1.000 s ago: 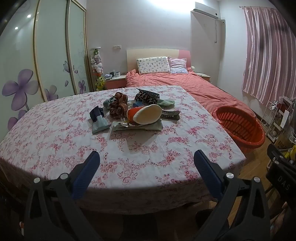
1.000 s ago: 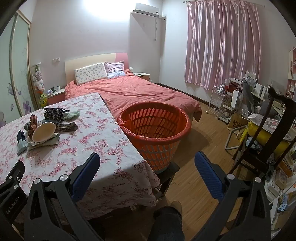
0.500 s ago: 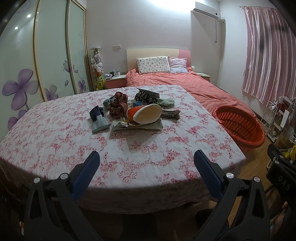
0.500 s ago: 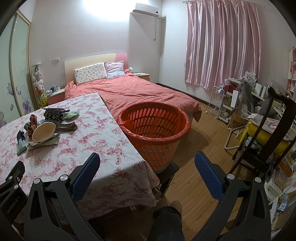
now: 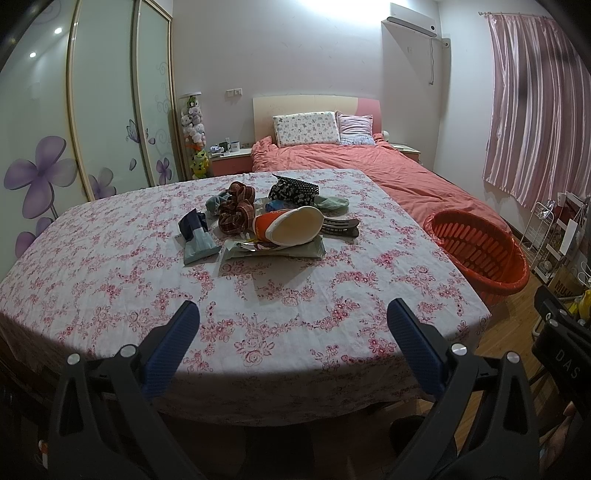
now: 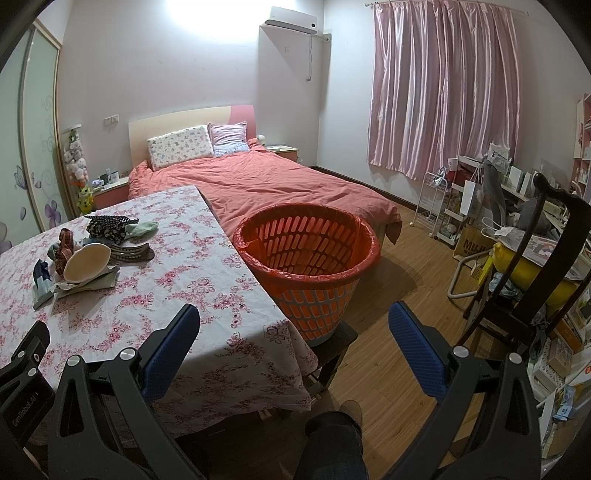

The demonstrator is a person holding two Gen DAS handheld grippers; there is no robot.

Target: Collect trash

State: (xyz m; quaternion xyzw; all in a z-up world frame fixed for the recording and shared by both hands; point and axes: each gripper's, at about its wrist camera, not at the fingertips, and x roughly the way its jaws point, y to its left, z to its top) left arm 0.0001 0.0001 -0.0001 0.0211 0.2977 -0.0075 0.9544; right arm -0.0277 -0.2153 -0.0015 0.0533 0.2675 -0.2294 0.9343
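On the floral tablecloth we see a trash pile at twelve o'clock; our left gripper and right gripper hang released, the orange basket nearby.

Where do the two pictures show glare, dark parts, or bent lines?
Left wrist view: ceiling glare washes out the wall; wardrobe doors bow from fisheye; corners go black. Right wrist view: the same glare on the wall; the basket is sharp and casts a soft floor shadow.

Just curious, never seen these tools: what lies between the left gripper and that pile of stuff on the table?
Only bare flowered tablecloth. In the left wrist view, the open left gripper hangs near the table's edge, with nothing between it and the pile.
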